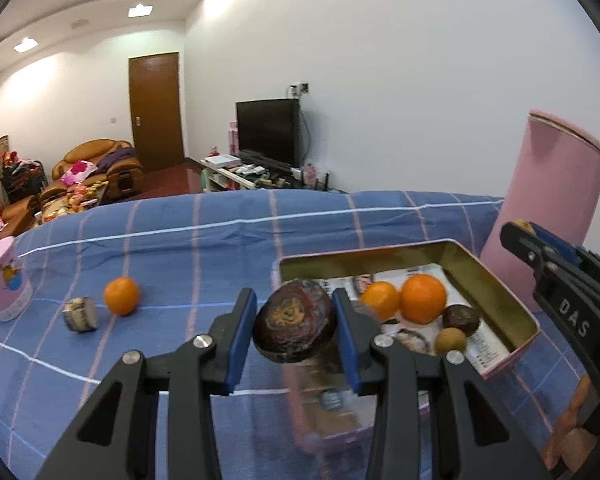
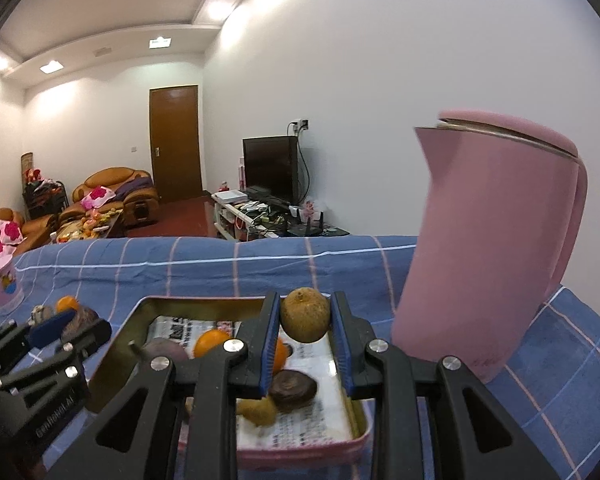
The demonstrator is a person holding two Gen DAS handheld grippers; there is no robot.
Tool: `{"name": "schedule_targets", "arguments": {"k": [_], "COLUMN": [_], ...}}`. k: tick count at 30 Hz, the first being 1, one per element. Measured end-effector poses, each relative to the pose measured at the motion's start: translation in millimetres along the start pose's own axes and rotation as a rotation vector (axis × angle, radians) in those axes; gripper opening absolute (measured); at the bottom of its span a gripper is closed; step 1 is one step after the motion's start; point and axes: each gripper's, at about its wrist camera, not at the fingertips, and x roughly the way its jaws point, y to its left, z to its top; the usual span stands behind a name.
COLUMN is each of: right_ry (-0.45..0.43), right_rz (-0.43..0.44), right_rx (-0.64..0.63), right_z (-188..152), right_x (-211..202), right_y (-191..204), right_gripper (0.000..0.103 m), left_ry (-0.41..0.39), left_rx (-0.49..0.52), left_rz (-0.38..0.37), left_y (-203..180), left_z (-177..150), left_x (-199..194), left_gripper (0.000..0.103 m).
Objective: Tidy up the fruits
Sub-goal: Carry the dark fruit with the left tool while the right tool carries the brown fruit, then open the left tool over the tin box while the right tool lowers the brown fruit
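Note:
My left gripper [image 1: 294, 302] is shut on a large dark brown fruit [image 1: 294, 324], held just above the near left wall of the open tin box [image 1: 496, 284]. The box is pink outside and lined with newspaper. In it lie two oranges [image 1: 422, 298], a dark fruit [image 1: 462, 317] and a small brown fruit [image 1: 451, 340]. My right gripper [image 2: 306, 304] is shut on a small round brown fruit [image 2: 305, 315] over the tin box [image 2: 128, 328]. One orange [image 1: 121, 295] lies loose on the blue cloth to the left.
A tall pink kettle [image 2: 488, 240] stands right of the box, close to my right gripper. A pink cup [image 1: 4, 284] and a small patterned object [image 1: 80, 314] sit on the checked blue tablecloth [image 1: 204, 248] at left. A person's fingers [image 1: 572, 432] show at lower right.

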Motion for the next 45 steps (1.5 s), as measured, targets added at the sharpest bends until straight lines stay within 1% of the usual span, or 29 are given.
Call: {"name": "schedule_targets", "arguments": {"k": [5,9,11,15,19,20,22,24,27,30,33,37,40,43,45], "right_ry": [0.021,0.062,0.09,0.12,0.153,0.153,0.161,0.182,0.204,0.229,0.245,0.264,0.275,0.286,0.3], "right_rz": [0.011,0.034,0.046,0.062,0.086,0.092,0.106,0.124,0.135,0.161,0.182,0.21,0.229,0.248,0.273], "right_rx": [0.017,0.012,0.017,0.015,-0.008,-0.007,-0.001,0.006,0.014,0.013,0.007,0.008,0.015,0.03,0.065], "right_z": [3,1,-1,-3,-7,-7,-8,-9,-10,-10,-11,-13,-15,-16,-17], "right_x": [14,24,30,39,45,46,46,51,55,61,65,67,68,69,71], "right_y": [-13,-13,-13,-12,-4,-3,-3,-3,-2,0,3,6,6,5,1], "right_gripper": [0.027,0.027,0.027,0.027,0.027,0.027,0.027,0.027,0.027,0.028,0.028,0.028,0.028,0.028,0.028], "left_ry": [0.013,-0.004,-0.007,-0.019,-0.024,-0.014,0.045,0.099,0.137,0.156,0.151,0.144,0.139,0.122,0.096], "left_rx": [0.038,0.081,0.093,0.104,0.112,0.114,0.091,0.052,0.031,0.055,0.089,0.094,0.087,0.079,0.068], "left_rz": [-0.024,0.011,0.018,-0.003,0.007,0.017,0.025,0.019,-0.003,-0.001,0.0,0.014,0.029,0.055,0.071], "left_y": [-22,-34,-36,-37,-36,-35,-30,-22,-17,-24,-30,-31,-30,-28,-26], "left_z": [4,7,8,11,16,17,19,20,19,18,18,19,19,19,19], "left_x": [10,13,14,16,23,27,39,49,57,61,60,59,57,53,48], "left_gripper": [0.041,0.041,0.041,0.041,0.041,0.041,0.04,0.04,0.04,0.04,0.039,0.04,0.045,0.054,0.064]}}
